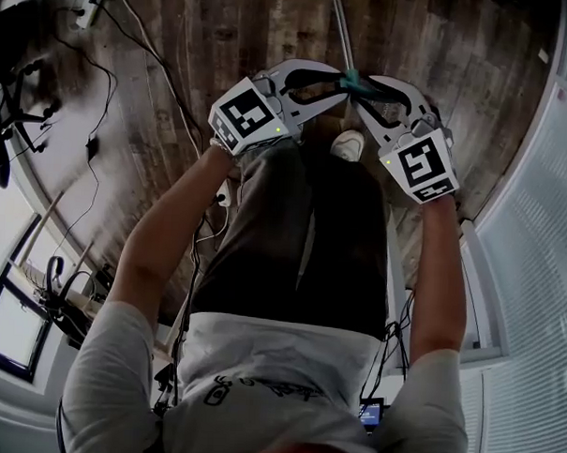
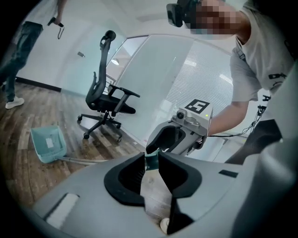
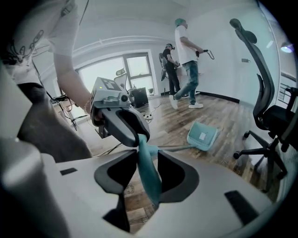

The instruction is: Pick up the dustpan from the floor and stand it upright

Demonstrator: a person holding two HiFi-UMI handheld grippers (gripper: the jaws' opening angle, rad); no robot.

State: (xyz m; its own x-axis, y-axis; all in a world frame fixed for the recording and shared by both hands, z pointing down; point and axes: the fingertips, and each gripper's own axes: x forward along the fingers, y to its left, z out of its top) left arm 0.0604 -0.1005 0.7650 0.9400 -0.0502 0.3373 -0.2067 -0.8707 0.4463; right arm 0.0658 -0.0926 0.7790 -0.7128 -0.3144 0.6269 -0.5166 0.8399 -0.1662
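Grasps the teal plastic long-handled dustpan (image 3: 203, 135) by its grip end in both left gripper (image 2: 151, 160) and right gripper (image 3: 148, 153), pan well ahead on wooden floor (image 3: 223, 116).

The left gripper (image 2: 150, 161) has its jaws closed on the teal tip of the handle (image 2: 84, 161). The right gripper (image 2: 158, 149) meets it from the far side on the same tip. The grey shaft of the handle runs left to the teal dustpan (image 2: 48, 143), which is on the wooden floor (image 2: 18, 125). Farther away stands a black office chair (image 2: 106, 100).
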